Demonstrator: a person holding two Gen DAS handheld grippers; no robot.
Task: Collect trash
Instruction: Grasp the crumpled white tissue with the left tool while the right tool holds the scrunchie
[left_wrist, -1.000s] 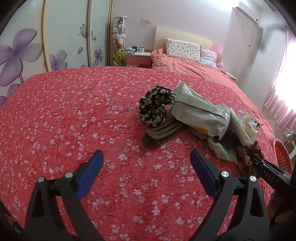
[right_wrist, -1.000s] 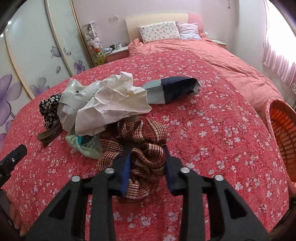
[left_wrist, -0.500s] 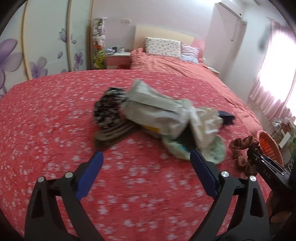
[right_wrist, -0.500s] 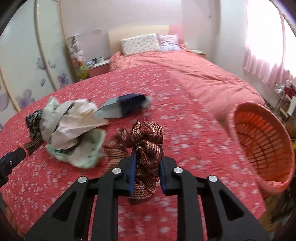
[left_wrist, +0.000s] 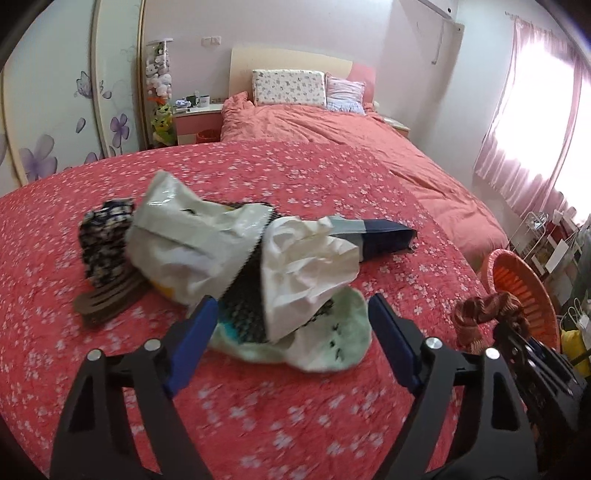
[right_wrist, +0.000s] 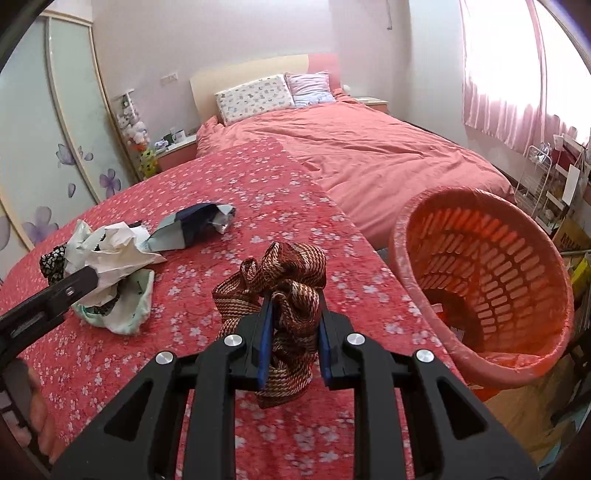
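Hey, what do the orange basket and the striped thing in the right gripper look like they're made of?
Orange basket: apparently molded plastic, judging by its rigid slotted walls and smooth rim with a slight sheen. Striped scrunchie pinched in the right gripper: woven fabric, matte, brown and cream stripes, gathered into soft ruffles; the exact fibre can't be told.

Daylight floods in through the pink curtains (left_wrist: 532, 122) on the right, blown out to white glare in both views. The room is bright and evenly lit, with soft, faint shadows. Fisheye bending curves the wardrobe doors (right_wrist: 55, 147) and darkens the corners. Motion blur smears the bedspread (left_wrist: 258, 406) nearest the left camera.
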